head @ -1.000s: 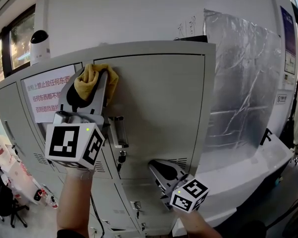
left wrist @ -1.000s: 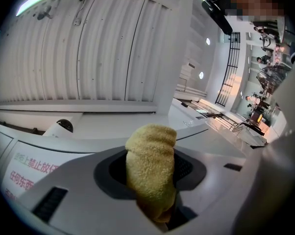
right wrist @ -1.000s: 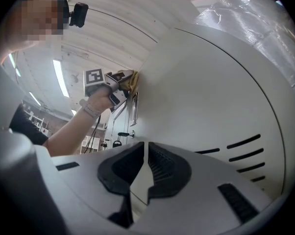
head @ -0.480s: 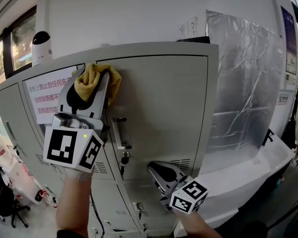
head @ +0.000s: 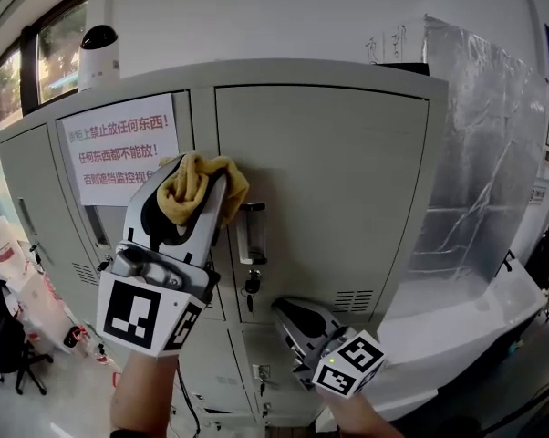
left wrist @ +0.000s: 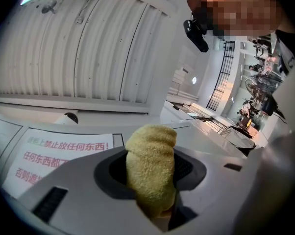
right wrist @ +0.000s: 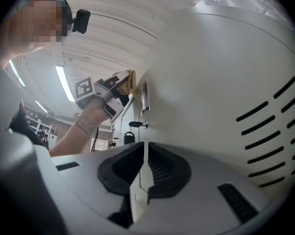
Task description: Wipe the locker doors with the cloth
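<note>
Left gripper (left wrist: 150, 173) clamps the yellow cloth (head: 204, 177) by its bunched middle against the locker door (head: 347, 172), 9 o'clock edge. Likely soft, light, floppy. Right gripper (right wrist: 144, 168) closed empty, 6 o'clock.

Right of and above the handle (head: 248, 234), the locker door (head: 347, 181) is lying bare and flat, leaving open passage out to the foil sheet (head: 480, 181). The handle is jutting out with a key (head: 251, 286) hanging just below it, and the left gripper (head: 197, 190) with the cloth (head: 227, 182) is crowding its left side. Below-right of the handle, the right gripper (head: 293, 313) is sitting by the vent slots (head: 352, 301).
</note>
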Motion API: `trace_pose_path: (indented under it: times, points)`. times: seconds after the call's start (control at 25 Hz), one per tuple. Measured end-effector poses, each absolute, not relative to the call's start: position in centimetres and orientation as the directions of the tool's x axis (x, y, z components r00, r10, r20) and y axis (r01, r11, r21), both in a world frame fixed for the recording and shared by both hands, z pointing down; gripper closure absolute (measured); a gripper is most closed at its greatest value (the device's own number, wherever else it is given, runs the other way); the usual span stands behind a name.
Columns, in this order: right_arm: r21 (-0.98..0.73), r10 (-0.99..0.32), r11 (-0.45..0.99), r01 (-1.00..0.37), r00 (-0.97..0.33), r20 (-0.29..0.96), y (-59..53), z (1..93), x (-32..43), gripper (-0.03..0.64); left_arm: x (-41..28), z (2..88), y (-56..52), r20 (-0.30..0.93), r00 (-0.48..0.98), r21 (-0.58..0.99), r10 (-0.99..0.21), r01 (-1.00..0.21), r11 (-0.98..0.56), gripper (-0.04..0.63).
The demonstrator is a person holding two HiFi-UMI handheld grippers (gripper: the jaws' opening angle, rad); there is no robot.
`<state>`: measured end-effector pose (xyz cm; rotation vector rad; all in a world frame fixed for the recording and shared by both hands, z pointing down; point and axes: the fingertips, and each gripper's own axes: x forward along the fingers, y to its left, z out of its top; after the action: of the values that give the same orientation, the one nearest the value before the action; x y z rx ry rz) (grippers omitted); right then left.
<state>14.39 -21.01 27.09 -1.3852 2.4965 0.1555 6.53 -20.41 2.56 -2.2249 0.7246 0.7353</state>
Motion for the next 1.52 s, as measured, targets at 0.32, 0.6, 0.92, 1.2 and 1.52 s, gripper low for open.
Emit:
trace_pose_path:
  times: [0.32,0.6,0.92,1.2,1.52]
  points:
    - [-0.056,-0.760,0.620,-0.783,-0.581,-0.291,-21.5,28.5,10.6,0.578,3.2,8.5,-22.1,-0.624,0.677,-0.345,-0.391,-0.687,-0.639,0.440]
    - [-0.085,-0.693,0.709,-0.700,-0.671,-0.262,-22.0,30.9,6.1,0.578,-0.9,14.6,-23.4,-0.565,0.657,-0.274,-0.499,-0.720,-0.638,0.440]
    - [-0.105,-0.623,0.780,-0.617,-0.748,-0.227,-22.9,33.8,1.6,0.578,-5.8,23.3,-25.3,-0.441,0.598,-0.222,-0.669,-0.795,-0.565,0.440]
    - [-0.126,-0.561,0.828,-0.547,-0.809,-0.174,-23.6,37.1,-2.3,0.578,-10.4,31.2,-25.1,-0.301,0.508,-0.122,-0.807,-0.860,-0.496,0.440]
    - [-0.150,-0.483,0.871,-0.467,-0.870,-0.098,-23.8,41.5,-6.5,0.578,-15.5,38.3,-22.9,-0.197,0.375,-0.077,-0.906,-0.927,-0.367,0.440]
